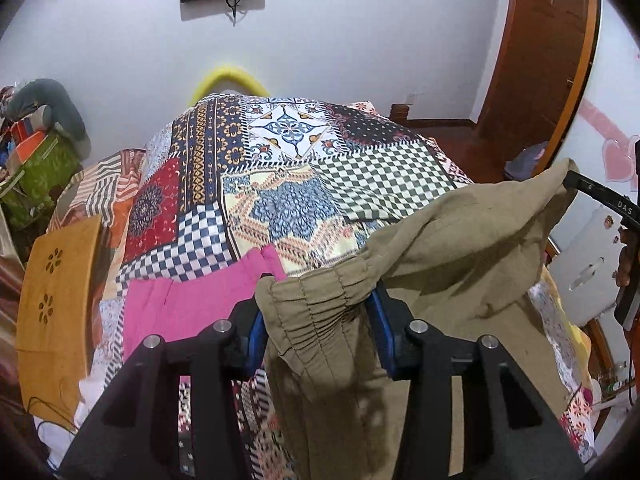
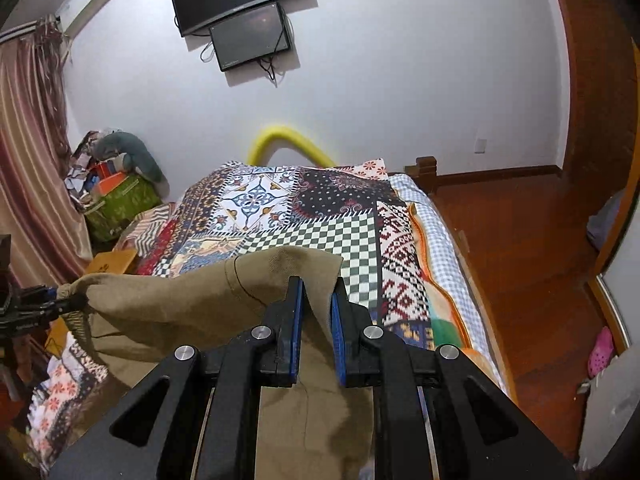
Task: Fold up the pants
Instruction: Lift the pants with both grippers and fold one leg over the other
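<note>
Bed (image 2: 444, 240) with wooden corner post, dressed in a patchwork-print bedspread (image 1: 280, 184) of checks, tiles and florals; a blue-and-white gingham sheet (image 2: 436, 220) shows along its 3 o'clock edge beside an orange-bordered blanket (image 2: 430, 280). Lying on the bedspread: a pink garment (image 1: 188, 300), spread flat at about 8 o'clock, and a striped cloth (image 1: 108, 184) bunched at the 9 o'clock edge. The lower part of a pair of khaki pants (image 1: 340, 400) trails onto the near end at 6 o'clock.
</note>
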Action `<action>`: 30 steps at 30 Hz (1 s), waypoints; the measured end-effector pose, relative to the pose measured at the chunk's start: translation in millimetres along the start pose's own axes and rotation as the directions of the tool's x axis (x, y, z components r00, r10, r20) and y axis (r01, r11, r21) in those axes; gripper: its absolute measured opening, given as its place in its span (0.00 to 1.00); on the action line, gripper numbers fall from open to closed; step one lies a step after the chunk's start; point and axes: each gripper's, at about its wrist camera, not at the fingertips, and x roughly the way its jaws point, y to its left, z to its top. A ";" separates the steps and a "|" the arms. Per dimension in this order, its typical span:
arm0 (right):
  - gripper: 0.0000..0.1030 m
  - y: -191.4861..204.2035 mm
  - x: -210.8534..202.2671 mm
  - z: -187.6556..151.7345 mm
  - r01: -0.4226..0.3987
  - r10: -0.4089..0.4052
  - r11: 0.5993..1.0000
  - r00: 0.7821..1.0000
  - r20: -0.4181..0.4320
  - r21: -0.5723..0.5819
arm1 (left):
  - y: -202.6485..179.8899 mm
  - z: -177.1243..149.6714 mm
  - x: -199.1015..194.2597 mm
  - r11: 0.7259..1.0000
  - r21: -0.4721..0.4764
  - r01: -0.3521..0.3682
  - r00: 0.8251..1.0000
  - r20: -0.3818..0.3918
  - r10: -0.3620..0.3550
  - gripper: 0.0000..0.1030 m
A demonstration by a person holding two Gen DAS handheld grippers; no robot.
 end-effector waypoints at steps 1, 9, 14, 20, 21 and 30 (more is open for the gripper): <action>0.11 1.0 -5.0 -3.6 -0.002 0.002 1.000 1.000 -0.001 0.003 | -0.7 -4.1 -3.4 1.000 -0.005 0.007 1.000 0.000 -0.007 0.43; 0.11 6.4 -36.1 -40.5 -0.020 0.020 0.999 1.000 -0.014 0.034 | -6.5 -41.1 -30.9 0.999 0.000 0.036 0.999 -0.010 -0.036 0.42; 0.11 7.1 -53.9 -68.3 -0.030 0.033 0.997 0.999 -0.040 0.070 | -14.0 -66.9 -40.0 0.998 0.041 0.038 0.999 -0.030 -0.037 0.42; 0.11 5.9 -65.2 -109.0 -0.032 0.041 0.995 0.994 -0.101 0.098 | -20.3 -100.8 -42.9 0.997 0.068 0.043 0.997 -0.064 -0.038 0.40; 0.11 5.8 -66.3 -115.8 -0.033 0.044 0.994 0.993 -0.114 0.100 | -20.1 -108.2 -42.3 0.997 0.065 0.044 0.996 -0.074 -0.039 0.40; 0.10 8.5 -67.1 -161.9 -0.034 0.058 0.993 0.975 -0.214 0.116 | -14.8 -152.9 -30.1 0.998 0.023 0.059 0.985 -0.163 -0.054 0.39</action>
